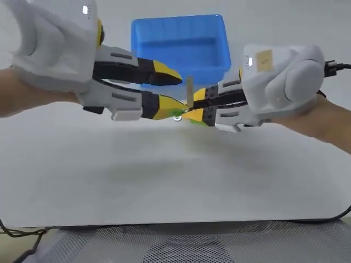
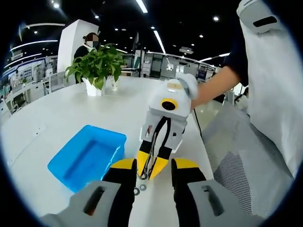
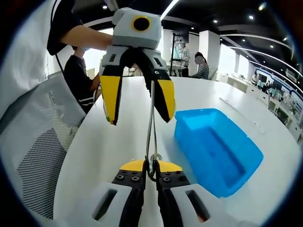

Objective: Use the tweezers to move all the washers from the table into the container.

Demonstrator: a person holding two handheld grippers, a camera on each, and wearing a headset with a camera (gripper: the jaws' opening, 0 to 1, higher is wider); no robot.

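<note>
Washers [image 2: 137,190] lie on the white table [image 1: 164,175], two small metal rings side by side just ahead of our left gripper [image 2: 154,165] and just beside the tips of the right gripper [image 3: 150,166]. We judge them light, thin, hard and slippery. They lie flat, so no edge offers itself readily, and the tweezers [image 3: 150,127] should pinch one across its band, one tip through the hole and one outside, with gentle pressure so it does not flick away. The tweezers are slim springy metal, easy to twist in a grip, and our right fingers [image 3: 132,166] are clenched on them, the two thin legs running forward toward the left gripper. The left fingers [image 2: 124,168] stand spread apart, grasping nothing, on either side of that line. The blue container [image 1: 176,19] sits on the table just beyond both grippers, an open rectangular tub with low walls. What we see of its floor is bare, so we judge that no washer is in it yet, and the carry from the rings to its near wall looks short.
</note>
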